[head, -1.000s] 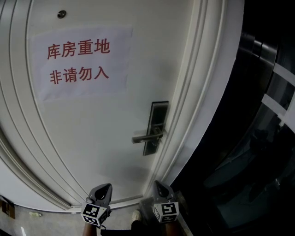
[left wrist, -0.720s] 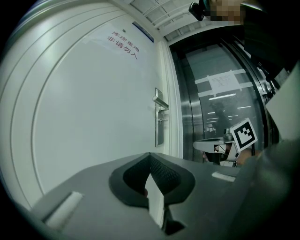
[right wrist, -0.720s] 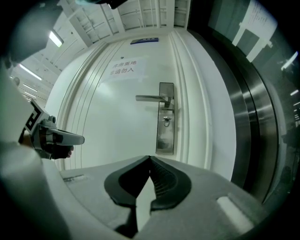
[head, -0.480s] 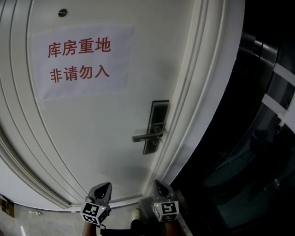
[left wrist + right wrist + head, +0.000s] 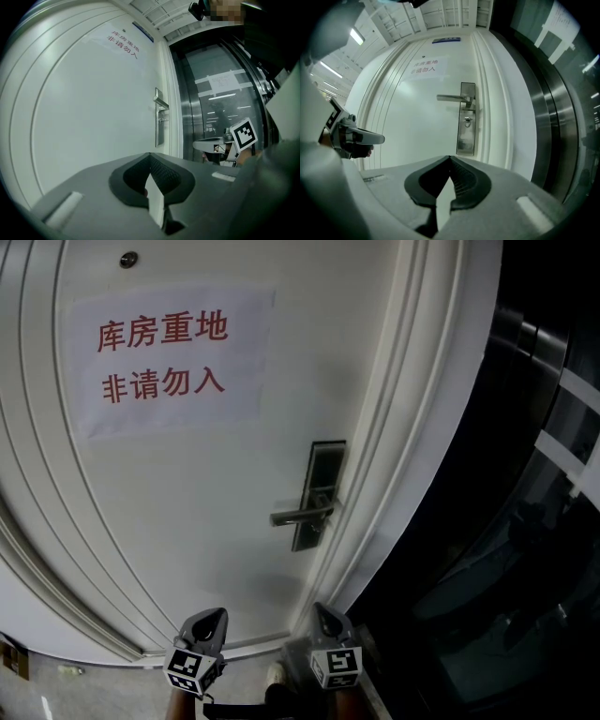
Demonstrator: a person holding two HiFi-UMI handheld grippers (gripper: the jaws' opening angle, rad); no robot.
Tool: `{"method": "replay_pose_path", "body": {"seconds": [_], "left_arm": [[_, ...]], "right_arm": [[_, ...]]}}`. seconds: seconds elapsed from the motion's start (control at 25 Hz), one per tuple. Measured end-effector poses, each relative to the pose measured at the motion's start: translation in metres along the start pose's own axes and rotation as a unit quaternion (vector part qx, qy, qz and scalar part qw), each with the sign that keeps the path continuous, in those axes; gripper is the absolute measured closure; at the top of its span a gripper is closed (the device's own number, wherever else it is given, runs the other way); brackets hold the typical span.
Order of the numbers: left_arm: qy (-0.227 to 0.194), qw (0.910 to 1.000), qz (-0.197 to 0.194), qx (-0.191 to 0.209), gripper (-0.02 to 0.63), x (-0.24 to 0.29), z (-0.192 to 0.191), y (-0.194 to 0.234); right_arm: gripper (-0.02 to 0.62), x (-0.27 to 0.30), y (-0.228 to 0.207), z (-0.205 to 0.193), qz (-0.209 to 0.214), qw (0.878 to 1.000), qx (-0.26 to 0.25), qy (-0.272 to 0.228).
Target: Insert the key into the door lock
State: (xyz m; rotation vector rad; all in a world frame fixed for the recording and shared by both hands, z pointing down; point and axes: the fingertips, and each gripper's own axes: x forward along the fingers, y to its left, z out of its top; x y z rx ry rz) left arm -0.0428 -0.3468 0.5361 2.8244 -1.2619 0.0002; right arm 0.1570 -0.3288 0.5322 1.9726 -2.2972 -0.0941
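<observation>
I am standing in a corridor of an office-type building, facing a storeroom. The white panelled door [image 5: 187, 521] in front of me carries a paper sign [image 5: 169, 362] in red Chinese characters that marks it as a storeroom and bars entry. Above the door sits a small blue plate [image 5: 446, 40]. Near the door's right edge is a steel lock plate [image 5: 319, 493] with a lever handle [image 5: 300, 515]. Right of the door runs a glass wall [image 5: 220, 122] in dark metal frames, with a paper notice [image 5: 224, 83] stuck on it. Above the door is a grid ceiling [image 5: 440, 11] with strip lights [image 5: 356, 35].
</observation>
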Motion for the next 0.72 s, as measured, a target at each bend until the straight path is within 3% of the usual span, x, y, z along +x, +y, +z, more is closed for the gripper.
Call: {"method": "replay_pose_path", "body": {"seconds": [0.72], "left_arm": [[0.000,1.0000,0.001,0.005,0.604,-0.009,0.002,0.004]], "right_arm": [[0.595,0.001,0.011,0.000,0.010,1.000,0.005,0.001]]}}
